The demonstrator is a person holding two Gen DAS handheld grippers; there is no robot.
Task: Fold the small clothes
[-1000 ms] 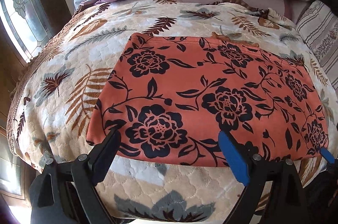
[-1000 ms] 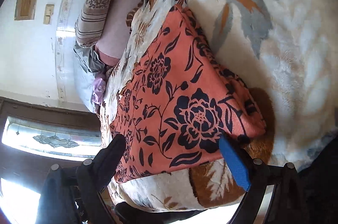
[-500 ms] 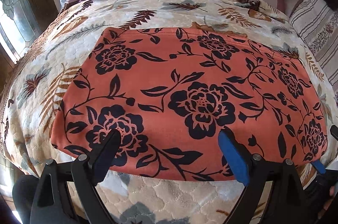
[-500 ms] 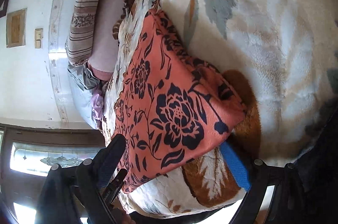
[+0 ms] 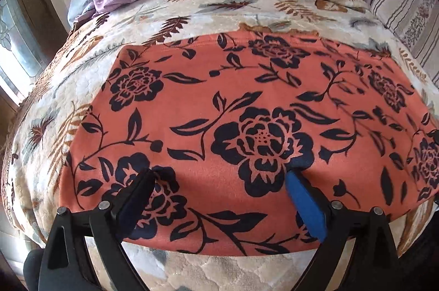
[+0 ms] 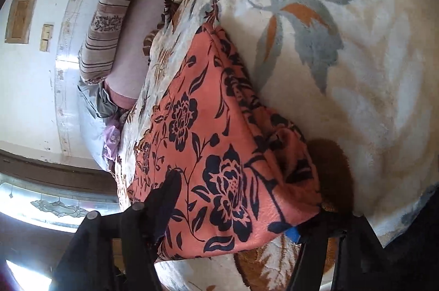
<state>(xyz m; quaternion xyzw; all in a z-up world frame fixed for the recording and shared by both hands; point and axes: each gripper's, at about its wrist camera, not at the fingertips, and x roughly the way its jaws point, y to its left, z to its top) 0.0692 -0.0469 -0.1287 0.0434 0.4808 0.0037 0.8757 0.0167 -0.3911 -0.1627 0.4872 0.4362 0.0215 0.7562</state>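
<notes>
While the orange flowered cloth (image 5: 247,109) lies flat on the leaf-print blanket (image 5: 82,87) | left gripper (image 5: 222,175) spread wide over its near edge | right gripper (image 6: 236,197) wide, straddling its near corner

An orange cloth (image 5: 247,109) printed with black roses and leaves lies flat and smooth on the bed (image 5: 192,13), folded into a broad rectangle. Its long near edge runs close along the bed's near edge; its right corner (image 6: 301,197) shows stacked layers.
</notes>
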